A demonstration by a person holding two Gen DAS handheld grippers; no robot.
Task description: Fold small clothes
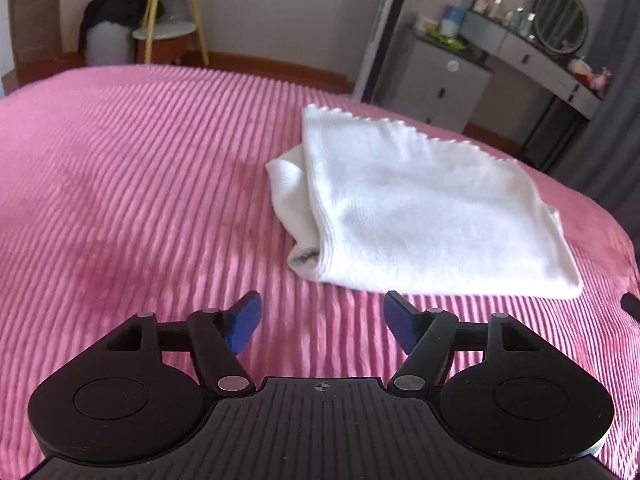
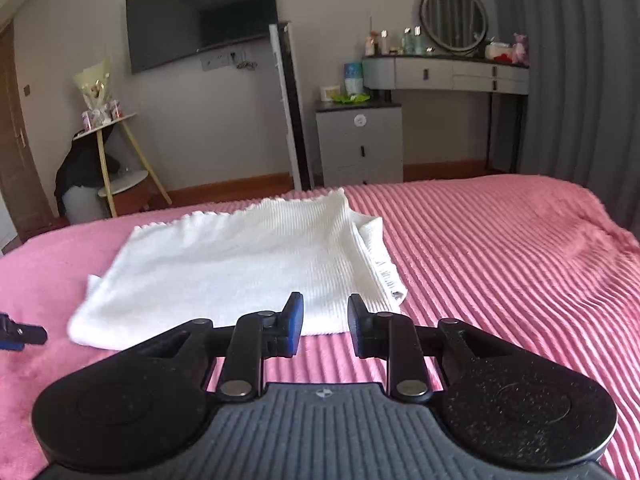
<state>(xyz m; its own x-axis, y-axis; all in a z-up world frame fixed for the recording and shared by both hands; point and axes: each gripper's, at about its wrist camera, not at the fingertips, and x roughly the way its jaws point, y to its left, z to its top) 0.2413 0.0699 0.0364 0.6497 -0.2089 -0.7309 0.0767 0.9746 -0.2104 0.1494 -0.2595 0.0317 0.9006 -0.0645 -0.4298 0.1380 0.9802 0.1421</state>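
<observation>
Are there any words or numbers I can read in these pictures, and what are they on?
None can be read.
White garment: dark marks along its folded edge, too blurred.
Blue pack on the grey cabinet: print too small.
Bottles on the dressing table: labels too small.

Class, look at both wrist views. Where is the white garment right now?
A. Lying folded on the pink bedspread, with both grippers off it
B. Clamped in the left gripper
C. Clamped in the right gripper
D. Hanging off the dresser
A: the garment lies folded on the bedspread, while the left gripper and right gripper both stand open with nothing between their jaws.
</observation>
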